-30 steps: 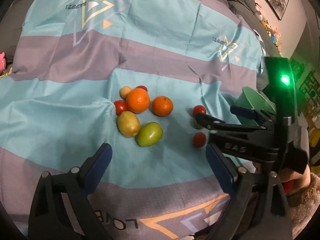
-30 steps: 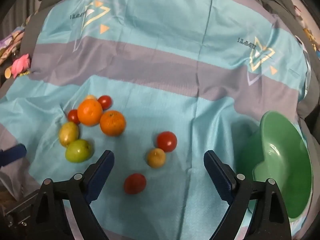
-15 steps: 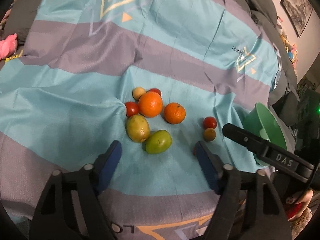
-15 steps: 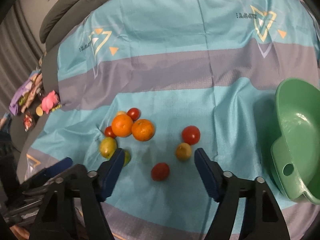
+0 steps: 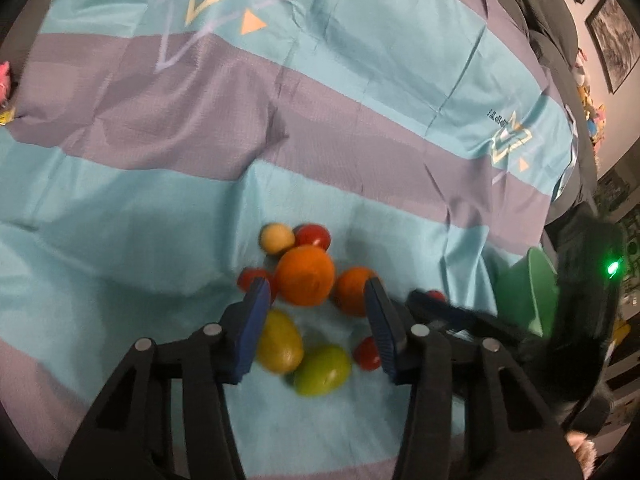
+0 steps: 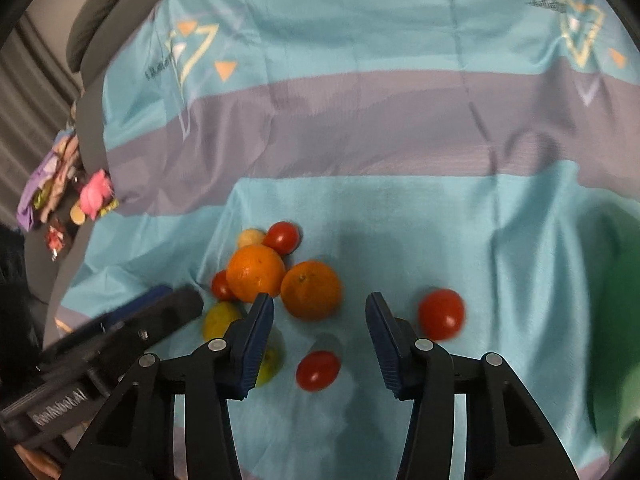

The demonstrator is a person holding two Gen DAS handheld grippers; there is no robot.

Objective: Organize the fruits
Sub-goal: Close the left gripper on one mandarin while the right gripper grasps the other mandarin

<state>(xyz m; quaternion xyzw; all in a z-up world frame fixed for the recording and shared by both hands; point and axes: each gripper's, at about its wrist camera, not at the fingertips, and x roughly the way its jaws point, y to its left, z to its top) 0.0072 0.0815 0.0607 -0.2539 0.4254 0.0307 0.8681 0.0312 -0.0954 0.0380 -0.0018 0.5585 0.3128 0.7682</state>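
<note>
Fruit lies clustered on a striped cloth. Two oranges sit side by side, with a yellow lemon, a green fruit, a pale small fruit and several red tomatoes around them. My left gripper hovers over the oranges, its jaws closing and touching no fruit. My right gripper hangs over the right orange and the front tomato, jaws also closing with nothing gripped. A green bowl stands at the right.
The cloth covers a dark sofa-like surface. A pink toy and small clutter lie off its left edge. Framed pictures hang on the wall at the right. My left gripper's body crosses the right wrist view's lower left.
Both grippers have come closer to the fruit cluster, which now looks larger and sits between the fingers. Both pairs of jaws have narrowed from wide open.
</note>
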